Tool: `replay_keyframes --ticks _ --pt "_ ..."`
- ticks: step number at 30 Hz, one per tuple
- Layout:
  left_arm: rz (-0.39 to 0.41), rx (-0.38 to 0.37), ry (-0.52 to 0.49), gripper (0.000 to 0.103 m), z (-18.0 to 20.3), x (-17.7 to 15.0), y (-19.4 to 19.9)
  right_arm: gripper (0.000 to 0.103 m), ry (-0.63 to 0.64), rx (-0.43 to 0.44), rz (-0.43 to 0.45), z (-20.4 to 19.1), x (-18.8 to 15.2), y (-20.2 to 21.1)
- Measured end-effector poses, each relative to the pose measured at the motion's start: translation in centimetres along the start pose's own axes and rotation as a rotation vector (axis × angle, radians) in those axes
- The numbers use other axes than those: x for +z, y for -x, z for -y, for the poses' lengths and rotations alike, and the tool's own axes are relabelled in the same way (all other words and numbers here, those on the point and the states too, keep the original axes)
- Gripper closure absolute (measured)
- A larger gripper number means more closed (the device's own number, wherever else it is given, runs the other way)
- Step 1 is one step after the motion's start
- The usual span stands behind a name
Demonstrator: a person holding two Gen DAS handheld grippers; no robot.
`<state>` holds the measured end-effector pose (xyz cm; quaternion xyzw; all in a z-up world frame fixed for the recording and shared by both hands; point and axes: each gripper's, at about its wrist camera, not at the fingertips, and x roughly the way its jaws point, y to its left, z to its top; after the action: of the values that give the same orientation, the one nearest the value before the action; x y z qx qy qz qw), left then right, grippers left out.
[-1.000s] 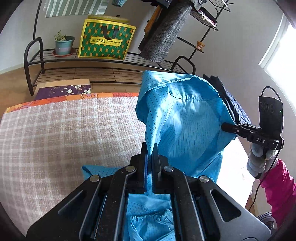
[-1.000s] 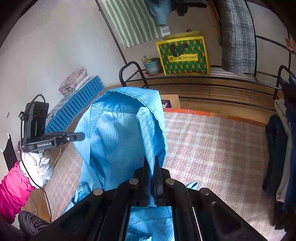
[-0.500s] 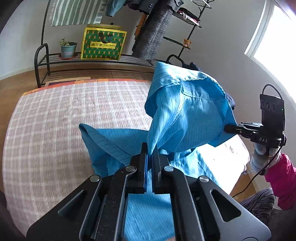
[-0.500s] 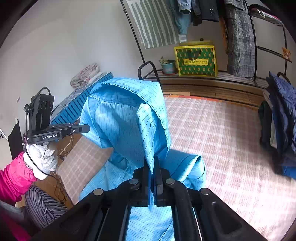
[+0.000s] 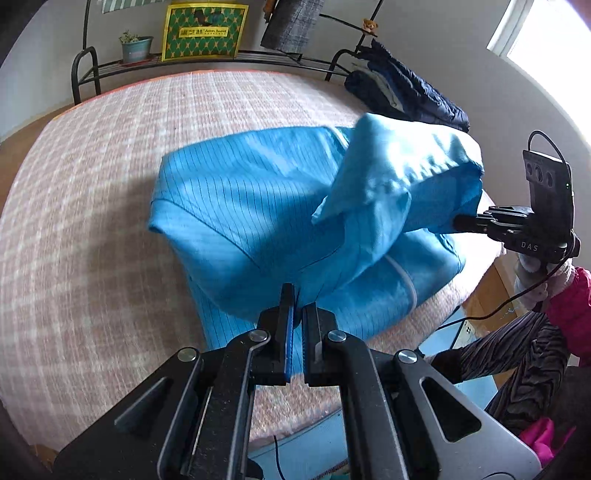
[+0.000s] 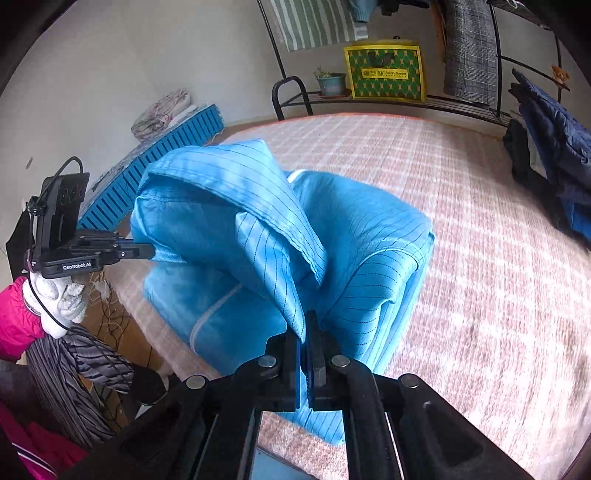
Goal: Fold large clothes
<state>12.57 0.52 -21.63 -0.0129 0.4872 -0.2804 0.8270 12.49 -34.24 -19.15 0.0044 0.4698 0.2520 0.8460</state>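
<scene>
holding blue shirt (image 5: 240, 206) over bed's (image 5: 92, 184) near edge | my left gripper (image 5: 297, 295) clamped on its cloth | my right gripper (image 6: 306, 321) clamped likewise

The big checked bed (image 5: 92, 206) is bare on its far side & on the side away from the dark coats, so a tool can slide there w/ lots of room. The blue garment (image 5: 258, 206) fills the near middle, w/ a puffed-up fold held between the left tool (image 5: 297, 306) & the right tool (image 6: 306, 332), so going straight across means bumping it. The dark coats (image 6: 554, 155) block one edge, & the black rack (image 5: 85, 70) w/ a plant pot (image 5: 136, 46) & a green bag (image 5: 205, 31) stands past the far end.
</scene>
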Motion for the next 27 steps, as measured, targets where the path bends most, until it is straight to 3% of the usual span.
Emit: replay_keyframes --ticks 3,4,6,8,10,12,14,20,24,25,26,27 --pt "-0.013 0.005 -0.005 0.1 -0.1 -1.5 1.1 0.093 0.037 -0.03 -0.004 -0.6 -1.2 0.7" --pt "-0.011 -0.009 0.003 0.096 -0.2 -1.9 1.8 0.081 0.053 -0.034 0.002 -0.7 -1.6 1.3" --pt "0.003 -0.044 0.022 0.082 -0.5 -2.5 3.6 0.073 0.074 -0.021 0.014 -1.1 -2.2 3.0" --pt "0.037 -0.078 0.044 0.058 -0.8 -2.5 5.7 0.071 0.086 0.025 0.037 -1.3 -2.6 4.9" --pt "0.082 -0.095 0.075 0.05 -1.9 -1.9 7.4 0.064 0.08 0.07 0.062 -1.3 -3.0 6.7" --pt "0.105 -0.086 0.139 0.041 -3.5 -0.8 7.8 0.049 0.041 0.094 0.092 -0.7 -2.8 7.6" --pt "0.112 -0.079 0.224 0.041 -5.7 0.6 7.2 0.041 -0.037 0.088 0.116 0.6 -2.1 7.5" --pt "0.068 -0.156 0.489 0.041 -11.9 2.9 3.0 0.041 -0.276 0.144 0.13 5.2 0.1 4.6" --pt "0.039 -0.26 0.62 0.041 -14.3 3.2 0.5 0.041 -0.386 0.184 0.095 7.3 0.8 1.6" --pt "0.029 -0.275 0.62 0.051 -14.3 3.4 -0.1 0.041 -0.416 0.197 0.094 7.8 0.9 0.9" --pt "0.018 -0.27 0.601 0.071 -14.1 3.6 -0.5 0.043 -0.445 0.216 0.095 8.3 0.9 0.3" --pt "0.006 -0.255 0.577 0.08 -13.8 3.8 -0.9 0.044 -0.473 0.24 0.093 8.7 0.9 -0.3"
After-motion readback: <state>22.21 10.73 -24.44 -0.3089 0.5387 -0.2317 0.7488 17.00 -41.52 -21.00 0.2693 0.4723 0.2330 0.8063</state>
